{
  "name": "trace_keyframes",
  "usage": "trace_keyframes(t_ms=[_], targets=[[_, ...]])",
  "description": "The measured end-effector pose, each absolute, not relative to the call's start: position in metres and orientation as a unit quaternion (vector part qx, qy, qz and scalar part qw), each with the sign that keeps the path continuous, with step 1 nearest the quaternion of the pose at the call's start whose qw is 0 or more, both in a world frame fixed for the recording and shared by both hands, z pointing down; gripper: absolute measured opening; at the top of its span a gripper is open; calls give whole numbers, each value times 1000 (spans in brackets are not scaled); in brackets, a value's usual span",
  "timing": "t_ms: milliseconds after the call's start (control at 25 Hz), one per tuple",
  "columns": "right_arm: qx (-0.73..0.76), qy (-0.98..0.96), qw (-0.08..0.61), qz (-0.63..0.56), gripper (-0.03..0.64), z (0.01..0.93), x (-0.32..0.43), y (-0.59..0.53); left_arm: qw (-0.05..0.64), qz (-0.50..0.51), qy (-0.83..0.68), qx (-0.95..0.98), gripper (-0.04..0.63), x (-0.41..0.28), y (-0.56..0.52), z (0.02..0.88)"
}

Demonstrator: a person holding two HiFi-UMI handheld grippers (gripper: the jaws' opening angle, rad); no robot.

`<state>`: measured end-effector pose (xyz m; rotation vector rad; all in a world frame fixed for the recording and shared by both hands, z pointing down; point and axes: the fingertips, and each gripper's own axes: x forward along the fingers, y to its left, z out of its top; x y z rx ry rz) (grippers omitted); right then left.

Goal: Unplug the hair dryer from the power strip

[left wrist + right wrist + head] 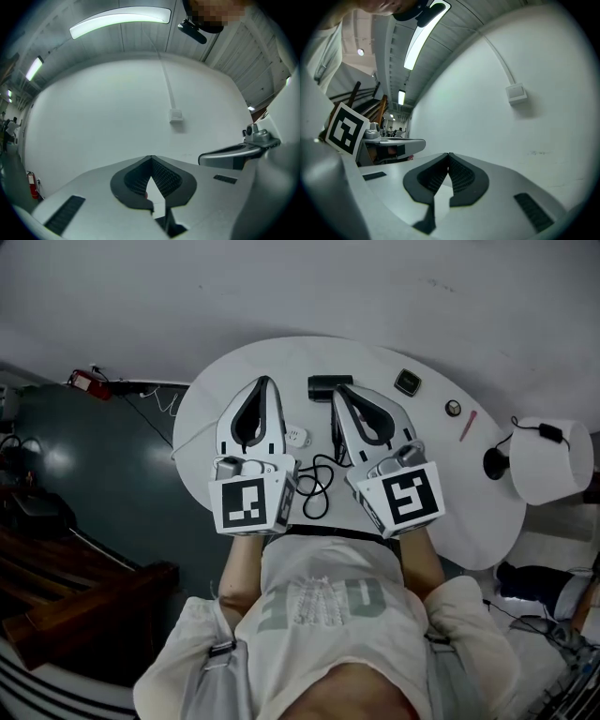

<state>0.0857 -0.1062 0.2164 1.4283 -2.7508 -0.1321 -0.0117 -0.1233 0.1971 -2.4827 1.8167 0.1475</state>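
- Pale ribbed shirt (pixel 319 601) on the person filled the bottom of the head view, closest to the lens.
- Left gripper (pixel 265 382), left of centre: jaws pressed fully together with nothing between them. Its own view looked past the ridged black pads at bare white wall.
- Right gripper (pixel 339 392), right of centre: also closed and empty. Same grey moulded shell and dark ribbed pads.
- Hair dryer (pixel 328 385): short matte black barrel at upper centre of the table (pixel 459 484), just beside the right gripper's tips.
- Power strip (pixel 298 435): small white, smooth plastic block, mid-frame between the two grippers.
- Thin black cord (pixel 319 486) lay in loose loops below the strip, near the table's front edge. Whether the plug was seated was too small to tell.
- Table: smooth white rounded top, hard and probably slippery.
- Judged step: approach only, nothing gripped yet.
- Next move would likely need both grippers tipped down towards the table and one opened to pinch the plug body. The other would probably have to pin the light strip, or it might lift along with the plug.
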Motion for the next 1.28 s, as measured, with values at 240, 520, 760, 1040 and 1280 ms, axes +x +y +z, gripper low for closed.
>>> trace_keyframes(t_ms=[240,520,760,1040,1280], targets=[[413,-910,38,-27,20,234,38,-116,16,25,641,-767,12,-75,-121,212],[384,-922,45,-12,20,253,-4,-129,7,13,663,-748,12,-114,-119,234],[369,-928,55,-8,20,260,-26,-133,-15,-1,681,-733,12,-138,-123,244],[369,-927,66,-5,20,266,-34,-139,21,-2,662,-749,12,-143,-135,246],[371,-925,82,-3,21,274,-29,-140,54,-119,507,-852,202,-119,-167,282]])
